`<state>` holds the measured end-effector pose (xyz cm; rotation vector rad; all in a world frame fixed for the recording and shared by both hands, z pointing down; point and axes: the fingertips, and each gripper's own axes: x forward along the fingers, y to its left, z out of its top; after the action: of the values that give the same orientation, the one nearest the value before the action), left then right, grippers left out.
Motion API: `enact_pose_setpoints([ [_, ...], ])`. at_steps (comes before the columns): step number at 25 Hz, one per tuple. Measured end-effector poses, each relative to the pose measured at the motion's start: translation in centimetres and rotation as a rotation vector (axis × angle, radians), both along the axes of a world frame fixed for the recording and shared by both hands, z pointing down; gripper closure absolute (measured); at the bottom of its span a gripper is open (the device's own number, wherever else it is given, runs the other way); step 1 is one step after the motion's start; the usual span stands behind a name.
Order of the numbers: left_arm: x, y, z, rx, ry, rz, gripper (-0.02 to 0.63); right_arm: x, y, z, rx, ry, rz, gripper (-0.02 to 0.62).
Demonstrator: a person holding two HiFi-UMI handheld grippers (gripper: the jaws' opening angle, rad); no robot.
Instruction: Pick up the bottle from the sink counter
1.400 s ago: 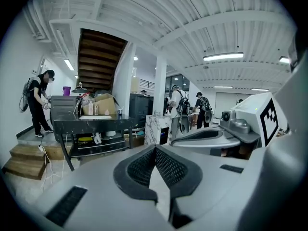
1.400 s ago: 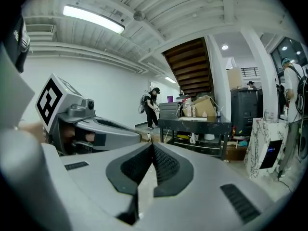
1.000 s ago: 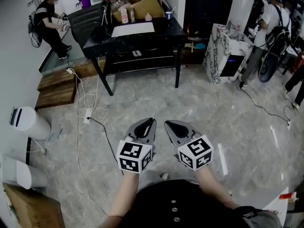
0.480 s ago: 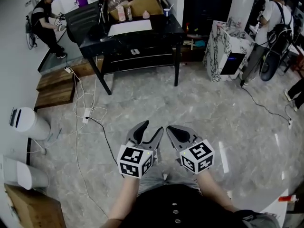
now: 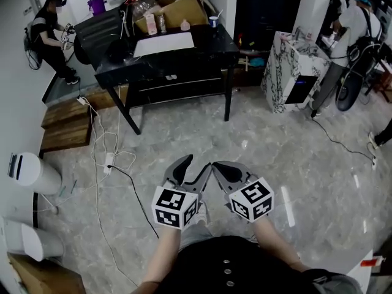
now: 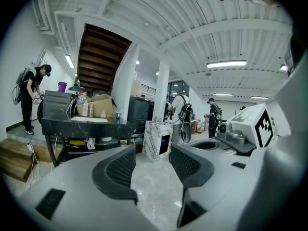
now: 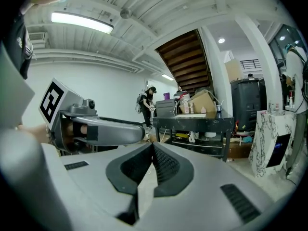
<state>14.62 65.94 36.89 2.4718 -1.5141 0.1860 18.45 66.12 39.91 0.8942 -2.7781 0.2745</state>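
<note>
We hold both tools close to our body, above the grey floor point(image 5: 275, 133). The left tool point(image 6: 153, 160) has its jaws partly apart, and there is nothing between them but air. The right tool point(image 7: 151, 153) has its jaws pressed together and holds nothing. Far ahead of both tools stands a black table point(image 5: 202, 45). On it are a cardboard box point(image 5: 177, 5) and some small bottles point(image 5: 161, 22) just in front of the box. We see no sink in any view, so we cannot tell which bottle is ours. It may be one of these. They are too small and far away to see well. We think a bottle like that is light and stiff, with a smooth round side that can slip. It could tip over if we bump it. We would take it around the middle of its body, not the cap. We would open the jaws wide and squeeze gently.
</note>
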Motion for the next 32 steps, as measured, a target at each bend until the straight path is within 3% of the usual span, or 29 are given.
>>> enact_pose_setpoints([
  [14,-9.0,-15.2,-2.3,0.036,-0.028,0.028,0.380,-6.5,-16.5,-2.6,0.047,-0.050,0.104,0.592],
  [27,-12.0,-21.3,-0.1,-0.026,0.016,0.042,0.380,-9.1,-22.5,-1.0,0.009,-0.011,0.120,0.591],
  [32,-13.0,-24.0,0.3,-0.025,0.017,0.032,0.380,-9.6,-25.6,-1.4,0.040,-0.034,0.127,0.591],
])
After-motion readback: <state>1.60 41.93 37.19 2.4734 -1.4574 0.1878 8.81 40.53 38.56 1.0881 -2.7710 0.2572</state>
